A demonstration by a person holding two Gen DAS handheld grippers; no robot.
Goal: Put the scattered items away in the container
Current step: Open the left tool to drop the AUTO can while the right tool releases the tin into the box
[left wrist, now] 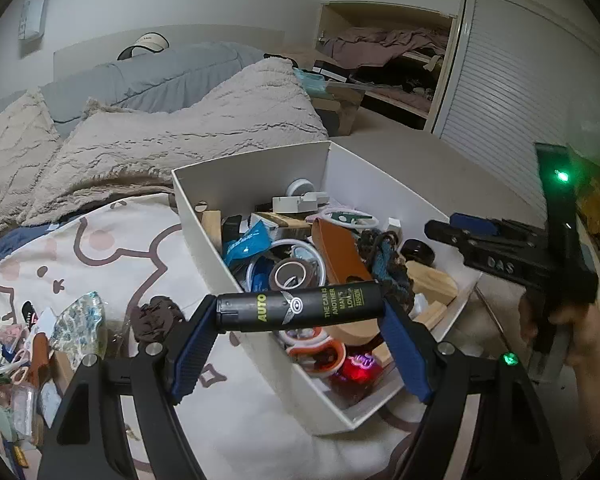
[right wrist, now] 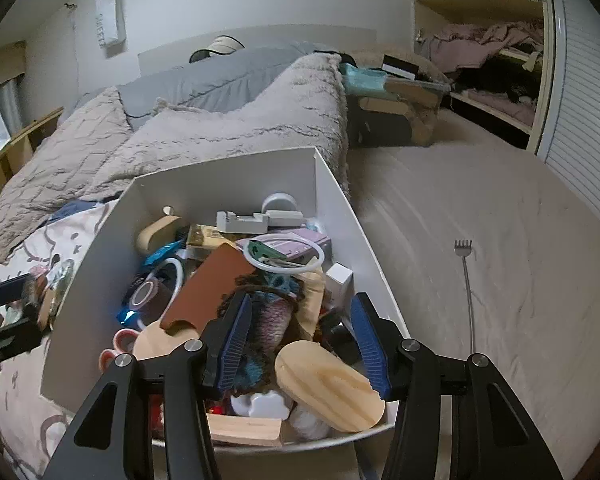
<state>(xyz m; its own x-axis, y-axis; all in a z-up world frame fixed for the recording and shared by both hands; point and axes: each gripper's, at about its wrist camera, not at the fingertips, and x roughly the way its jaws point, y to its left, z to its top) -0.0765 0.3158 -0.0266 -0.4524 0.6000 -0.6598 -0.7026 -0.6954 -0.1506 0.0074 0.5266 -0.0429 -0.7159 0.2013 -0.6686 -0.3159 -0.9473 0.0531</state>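
My left gripper (left wrist: 300,314) is shut on a black cylinder (left wrist: 284,306) printed with "AUTO", gripped end to end between the blue pads. It hangs over the near left wall of the white box (left wrist: 252,164), which is full of small items. My right gripper (right wrist: 300,332) stands open above the near end of the box (right wrist: 220,164), over a knitted blue-and-purple piece (right wrist: 272,316) and a wooden oval (right wrist: 328,384); its pads press on nothing. The left wrist view shows this right gripper (left wrist: 440,230) coming in from the right, with a hand (left wrist: 568,328) on its handle.
Scattered small items (left wrist: 24,352) and a brown scrunchie (left wrist: 156,316) lie on the patterned sheet left of the box. A fluffy beige blanket (left wrist: 180,128) rises behind. A metal back scratcher (right wrist: 466,280) lies on the beige surface right of the box.
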